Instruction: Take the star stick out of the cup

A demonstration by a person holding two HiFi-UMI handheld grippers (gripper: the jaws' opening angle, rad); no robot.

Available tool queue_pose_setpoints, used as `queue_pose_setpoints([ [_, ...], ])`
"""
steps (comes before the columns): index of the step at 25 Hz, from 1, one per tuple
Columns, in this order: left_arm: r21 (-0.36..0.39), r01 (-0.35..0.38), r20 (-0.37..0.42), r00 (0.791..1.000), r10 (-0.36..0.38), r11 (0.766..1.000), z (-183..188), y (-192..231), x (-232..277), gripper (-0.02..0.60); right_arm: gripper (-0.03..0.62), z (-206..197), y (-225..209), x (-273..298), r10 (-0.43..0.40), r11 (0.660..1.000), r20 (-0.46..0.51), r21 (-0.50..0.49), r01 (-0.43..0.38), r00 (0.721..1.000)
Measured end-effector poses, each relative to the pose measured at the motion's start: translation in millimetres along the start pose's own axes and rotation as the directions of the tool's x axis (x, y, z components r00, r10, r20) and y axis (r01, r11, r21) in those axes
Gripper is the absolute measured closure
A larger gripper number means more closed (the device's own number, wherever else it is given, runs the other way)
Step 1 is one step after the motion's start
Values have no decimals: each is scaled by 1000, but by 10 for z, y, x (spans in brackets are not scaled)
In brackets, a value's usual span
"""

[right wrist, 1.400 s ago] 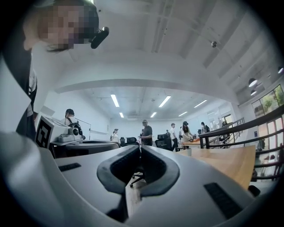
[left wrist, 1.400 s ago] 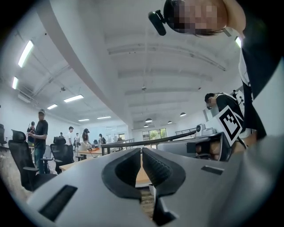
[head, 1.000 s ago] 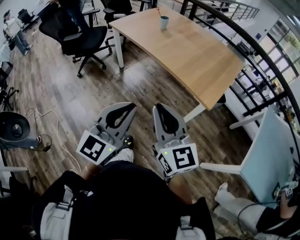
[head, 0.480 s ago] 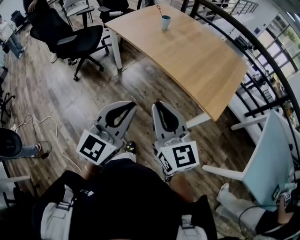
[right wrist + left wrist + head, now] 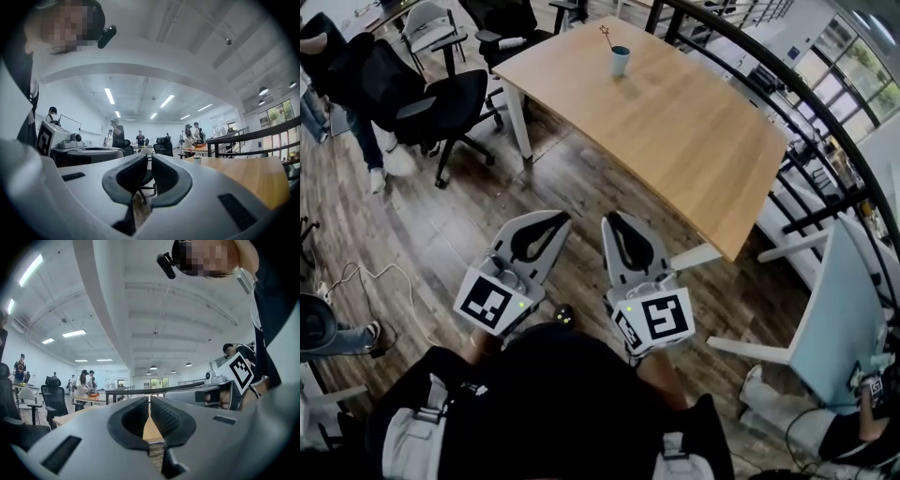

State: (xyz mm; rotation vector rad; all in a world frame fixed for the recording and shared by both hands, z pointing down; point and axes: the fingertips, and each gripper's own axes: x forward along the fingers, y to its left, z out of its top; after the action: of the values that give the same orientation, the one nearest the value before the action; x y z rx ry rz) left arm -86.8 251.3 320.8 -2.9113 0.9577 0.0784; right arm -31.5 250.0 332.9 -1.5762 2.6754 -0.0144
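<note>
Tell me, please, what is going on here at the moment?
A person stands on the wooden floor, holding a gripper in each hand close to the body. The left gripper and the right gripper both have their jaws together with nothing between them. The cup, with the star stick standing in it, sits near the far end of the wooden table, well ahead of both grippers. The stick has not yet been taken out.

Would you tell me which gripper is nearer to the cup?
Right, slightly. The right gripper is over the floor almost straight in line with the cup; the left gripper sits beside it, farther left. Both are far off.
</note>
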Motion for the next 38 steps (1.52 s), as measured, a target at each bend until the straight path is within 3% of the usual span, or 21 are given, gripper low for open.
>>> queue_pose_setpoints([
  [17, -13, -9, -3, 1000, 9, 1000, -152, 982, 351, 558, 569, -80, -318, 1024, -6, 1000, -18, -8, 6, 1000],
  [24, 2, -49, -14, 999, 49, 999, -248, 1466, 851, 558, 569, -44, -863, 1624, 23, 1000, 9, -12, -23, 1000],
  [38, 16, -100, -56, 993, 101, 995, -330, 2594, 2421, 558, 569, 34, -2491, 3118, 48, 999, 8, -8, -48, 999],
])
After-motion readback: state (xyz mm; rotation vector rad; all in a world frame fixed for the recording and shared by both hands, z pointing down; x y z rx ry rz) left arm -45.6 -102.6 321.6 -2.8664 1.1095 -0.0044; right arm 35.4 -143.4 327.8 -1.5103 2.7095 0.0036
